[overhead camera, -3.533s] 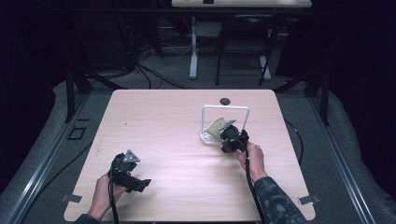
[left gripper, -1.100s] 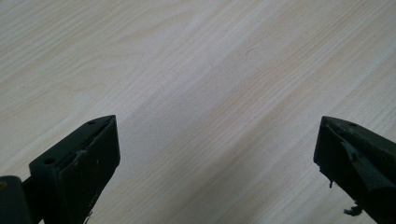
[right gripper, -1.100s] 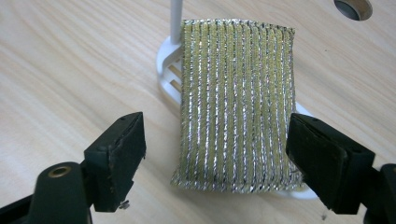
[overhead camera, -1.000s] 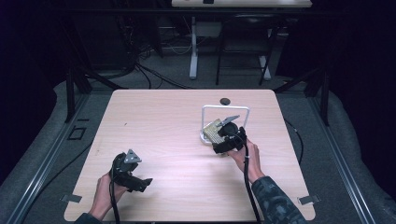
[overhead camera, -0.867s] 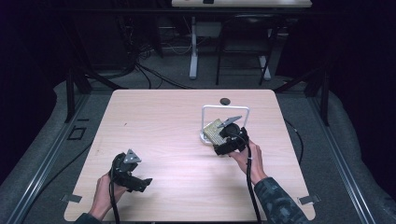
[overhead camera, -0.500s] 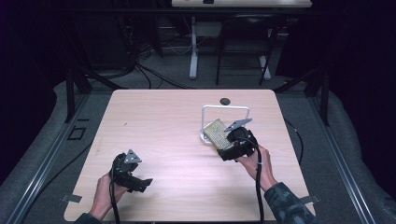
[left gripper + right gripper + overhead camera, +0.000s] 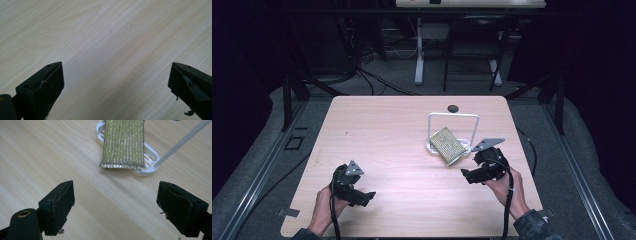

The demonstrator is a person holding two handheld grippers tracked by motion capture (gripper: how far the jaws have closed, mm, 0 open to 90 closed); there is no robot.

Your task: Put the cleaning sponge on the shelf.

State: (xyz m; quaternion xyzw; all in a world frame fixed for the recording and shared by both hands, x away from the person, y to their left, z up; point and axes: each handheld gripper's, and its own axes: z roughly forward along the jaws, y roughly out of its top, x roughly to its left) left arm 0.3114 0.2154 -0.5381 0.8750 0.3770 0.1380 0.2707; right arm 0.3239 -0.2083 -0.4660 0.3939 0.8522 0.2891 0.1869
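While my right gripper (image 7: pixel 115 207) gapes empty, the gold sponge (image 7: pixel 123 143) lies at its twelve o'clock, across a white rack (image 7: pixel 150 157). My left gripper (image 7: pixel 115 92) gapes over bare table (image 7: pixel 105 37).

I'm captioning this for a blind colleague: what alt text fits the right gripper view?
A gold ribbed sponge lies across a white slotted tray on a wooden table, overhanging its near edge. The open black tongs frame it from below, touching nothing.
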